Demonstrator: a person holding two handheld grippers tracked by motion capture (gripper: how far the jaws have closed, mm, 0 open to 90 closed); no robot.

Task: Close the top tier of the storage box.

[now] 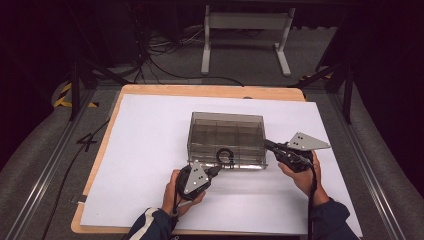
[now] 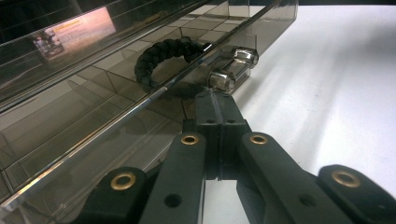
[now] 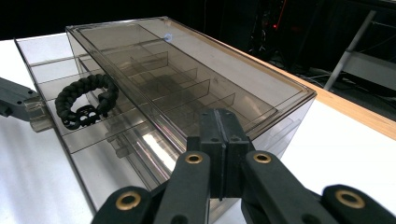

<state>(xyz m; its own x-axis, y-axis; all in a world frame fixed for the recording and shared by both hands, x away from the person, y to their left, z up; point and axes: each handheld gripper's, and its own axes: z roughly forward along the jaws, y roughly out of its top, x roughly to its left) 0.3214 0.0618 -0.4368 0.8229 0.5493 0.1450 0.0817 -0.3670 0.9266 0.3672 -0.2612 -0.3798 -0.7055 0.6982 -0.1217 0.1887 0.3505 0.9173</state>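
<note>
A smoked clear plastic drawer box sits mid-table on white paper, its divided drawer holding a black braided bracelet. The left gripper is closed at the drawer's handle. The right gripper presses its closed jaws against the box's corner.

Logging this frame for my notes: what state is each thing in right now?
Smoked clear organizer box: lid down, upper drawer pulled partly out toward the person.
Black braided bracelet: lying in the pulled-out drawer, not gripped.
Left gripper: fingers shut, tips at the drawer's small clear handle.
Right gripper: fingers shut, empty, at the box's right end.
</note>
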